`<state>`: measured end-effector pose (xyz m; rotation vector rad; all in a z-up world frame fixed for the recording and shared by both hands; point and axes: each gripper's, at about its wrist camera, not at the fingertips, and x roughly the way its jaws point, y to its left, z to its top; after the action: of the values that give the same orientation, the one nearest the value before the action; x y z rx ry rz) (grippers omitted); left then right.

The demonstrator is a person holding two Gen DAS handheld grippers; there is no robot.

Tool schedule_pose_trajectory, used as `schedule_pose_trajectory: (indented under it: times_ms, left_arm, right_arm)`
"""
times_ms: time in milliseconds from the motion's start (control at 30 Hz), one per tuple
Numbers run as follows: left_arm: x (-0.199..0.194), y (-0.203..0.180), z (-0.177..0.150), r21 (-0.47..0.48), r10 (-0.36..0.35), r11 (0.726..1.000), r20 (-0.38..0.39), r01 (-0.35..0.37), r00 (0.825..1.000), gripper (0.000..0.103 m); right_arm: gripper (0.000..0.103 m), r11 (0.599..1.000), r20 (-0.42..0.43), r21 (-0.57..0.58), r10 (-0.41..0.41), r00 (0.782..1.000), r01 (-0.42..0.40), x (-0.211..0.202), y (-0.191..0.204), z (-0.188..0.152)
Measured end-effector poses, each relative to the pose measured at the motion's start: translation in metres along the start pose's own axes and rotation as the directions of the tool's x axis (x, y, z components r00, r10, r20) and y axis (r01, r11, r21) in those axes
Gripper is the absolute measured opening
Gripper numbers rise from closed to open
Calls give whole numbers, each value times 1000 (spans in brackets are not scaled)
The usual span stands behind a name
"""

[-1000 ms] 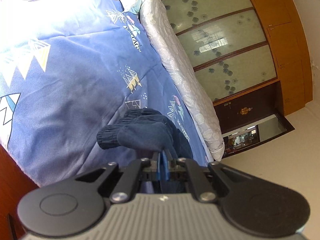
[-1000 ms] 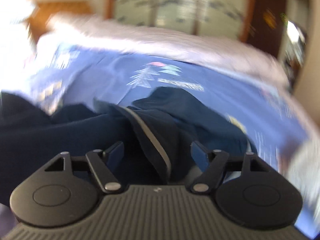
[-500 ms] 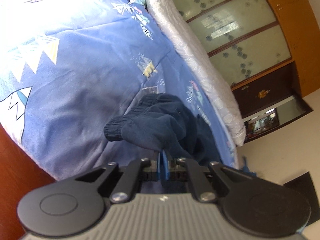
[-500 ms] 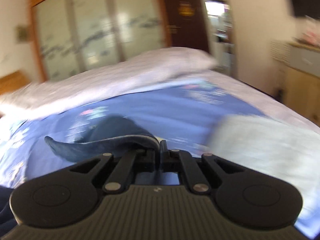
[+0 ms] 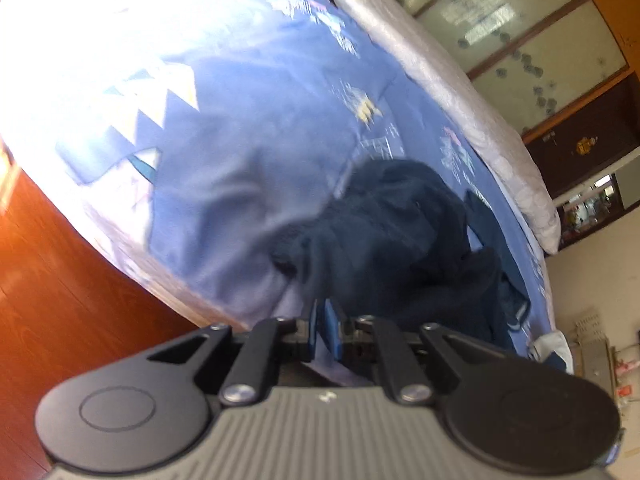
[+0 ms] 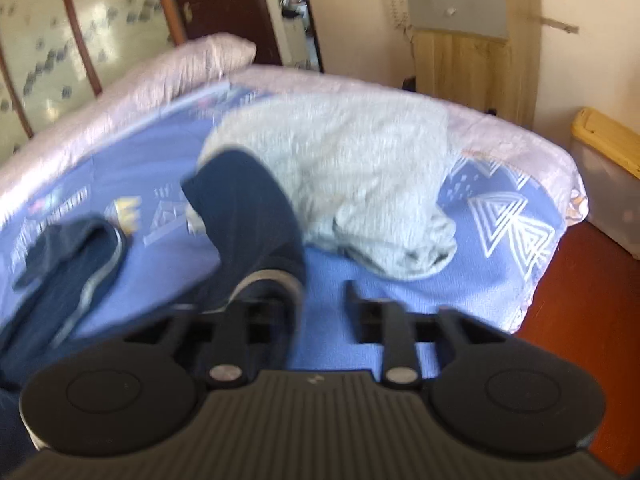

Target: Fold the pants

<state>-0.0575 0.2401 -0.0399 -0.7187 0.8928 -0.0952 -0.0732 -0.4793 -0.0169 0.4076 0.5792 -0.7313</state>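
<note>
The dark navy pants (image 5: 392, 240) lie crumpled on the blue patterned bedspread (image 5: 240, 128). My left gripper (image 5: 325, 330) hovers just in front of the pile, its blue pads a narrow gap apart with no cloth between them. In the right wrist view the pants (image 6: 244, 216) spread from the left toward the middle, grey-trimmed edge draped over my left finger. My right gripper (image 6: 316, 300) is open, the right finger (image 6: 354, 300) bare over the bedspread (image 6: 500, 216).
A light grey garment (image 6: 360, 184) lies bunched on the bed beyond the right gripper. A rolled pale quilt (image 5: 460, 92) runs along the far bed side. The red wooden floor (image 5: 48, 300), a wooden cabinet (image 6: 468, 52) and a yellow-lidded bin (image 6: 608, 176) surround the bed.
My right gripper, shut on the pants half a second ago, has opened and swung right toward the grey garment. My left gripper's pads have parted slightly and it has pulled back from the pile.
</note>
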Motion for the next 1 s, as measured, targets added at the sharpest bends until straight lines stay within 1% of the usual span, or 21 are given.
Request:
schedule_pose_trajectory:
  times_ms: [33, 67, 133, 167, 233, 300, 333, 367, 400, 433, 467, 500, 533, 600, 700, 733, 800, 833, 867, 900, 1000]
  left_arm:
    - [-9, 6, 2, -15, 1, 1000, 26, 0, 1000, 5]
    - [-15, 12, 6, -37, 0, 999, 46, 2, 999, 5]
    - [-21, 18, 18, -64, 6, 998, 68, -1, 998, 6]
    - [-20, 15, 25, -55, 11, 998, 70, -7, 997, 6]
    - [-11, -2, 42, 4, 8, 1000, 78, -8, 997, 7]
    - [4, -20, 58, 59, -8, 998, 83, 3, 997, 19]
    - [14, -30, 65, 86, -19, 996, 87, 11, 996, 30]
    - [25, -39, 72, 115, -27, 993, 90, 17, 996, 38]
    - [39, -49, 79, 145, -32, 989, 86, 20, 996, 41]
    - [53, -57, 85, 166, -38, 986, 71, 26, 997, 44]
    - [69, -65, 90, 180, -48, 983, 47, 39, 998, 51]
    - [86, -71, 95, 185, -54, 981, 24, 49, 998, 55]
    - [101, -76, 98, 184, -50, 982, 6, 48, 999, 59]
    - [130, -84, 103, 178, -54, 982, -37, 60, 998, 59]
    - [162, -94, 103, 169, -77, 982, -77, 89, 994, 66]
    - [170, -97, 102, 171, -79, 981, -85, 93, 993, 66]
    - [182, -104, 96, 192, -70, 978, -89, 86, 994, 61]
    - [187, -107, 94, 202, -60, 976, -90, 77, 994, 47]
    - [191, -108, 90, 211, -63, 974, -101, 83, 993, 25]
    - [192, -108, 88, 209, -64, 974, -113, 87, 991, 18]
    - [180, -104, 84, 195, -80, 976, -86, 95, 993, 12]
  right_arm:
    - [47, 1000, 49, 25, -7, 999, 6, -9, -1, 2]
    - [47, 999, 101, 52, -7, 995, 1, -32, 0, -3]
    - [47, 994, 194, 100, 13, 981, -33, -50, 1, -6]
    - [47, 994, 228, 97, 26, 973, -49, -56, 7, -7]
    - [47, 997, 275, 35, 54, 960, -66, -66, 28, -9]
    - [47, 996, 317, -16, 83, 945, -82, -75, 48, -10]
    - [48, 995, 325, -29, 103, 940, -99, -77, 54, -10]
    - [53, 992, 316, -49, 128, 940, -119, -77, 59, -9]
    - [60, 988, 276, -84, 149, 950, -131, -72, 65, -8]
    - [66, 980, 178, -146, 160, 971, -135, -61, 71, -5]
    - [65, 977, 102, -178, 140, 985, -121, -49, 72, -4]
    - [66, 981, 65, -171, 105, 992, -92, -43, 65, -6]
    - [67, 989, 50, -133, 76, 996, -69, -42, 53, -7]
    - [68, 998, 12, -28, 48, 999, -47, -42, 21, -7]
    - [68, 996, -27, 77, -34, 999, 36, -47, -21, -9]
    - [68, 993, -18, 110, -47, 999, 49, -53, -30, -8]
    - [68, 984, -6, 172, -51, 999, 51, -62, -41, -6]
    - [68, 983, 1, 177, -55, 998, 54, -64, -40, -4]
    - [68, 985, 2, 163, -56, 998, 55, -65, -35, -2]
    - [68, 989, -2, 136, -50, 999, 49, -64, -28, 0]
    - [68, 999, -12, 25, -29, 1000, 29, -61, -6, 4]
